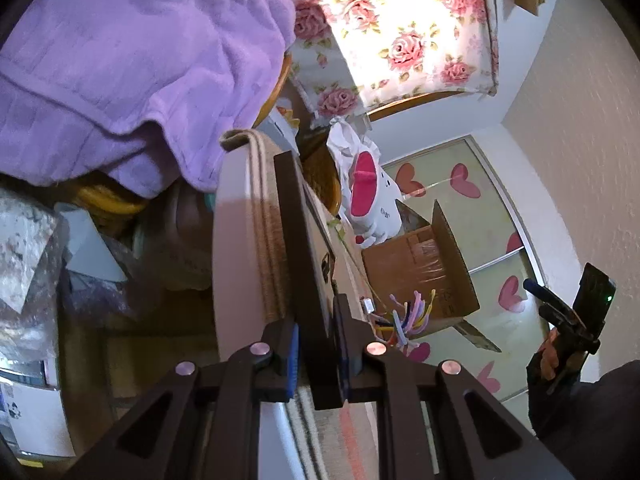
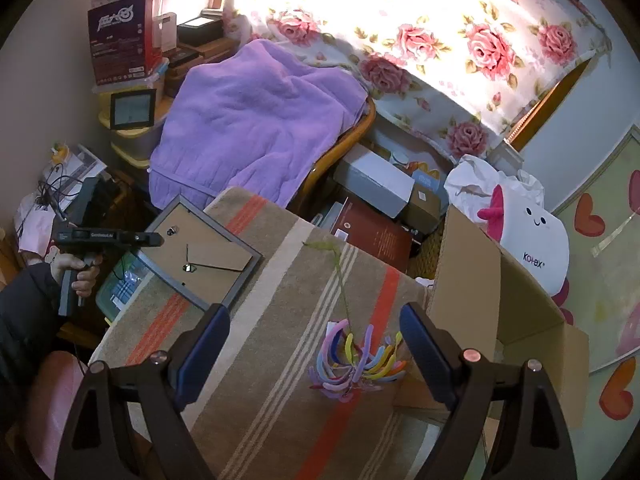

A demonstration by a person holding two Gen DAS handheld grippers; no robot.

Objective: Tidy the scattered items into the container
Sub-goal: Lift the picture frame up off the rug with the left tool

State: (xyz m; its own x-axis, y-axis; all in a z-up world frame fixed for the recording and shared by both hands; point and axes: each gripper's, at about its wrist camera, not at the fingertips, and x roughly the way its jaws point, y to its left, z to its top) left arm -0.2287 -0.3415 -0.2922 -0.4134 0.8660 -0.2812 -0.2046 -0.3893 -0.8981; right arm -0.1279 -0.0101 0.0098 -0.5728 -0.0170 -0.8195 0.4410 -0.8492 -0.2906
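Left tool point(image 1: 316, 364) is clamped on the rim of the grey picture frame w/ brown backing point(image 2: 200, 256), held at the far-left edge of the brown striped cloth-covered surface point(image 2: 280, 340). Right tool point(image 2: 314, 354) is spread wide, nothing gripped, hovering over the surface. Multicoloured pipe-cleaner flower point(image 2: 354, 364) lies near the surface's right edge, just beside the open cardboard box point(image 2: 472, 264). Striped cloth betw. frame & flower is bare.
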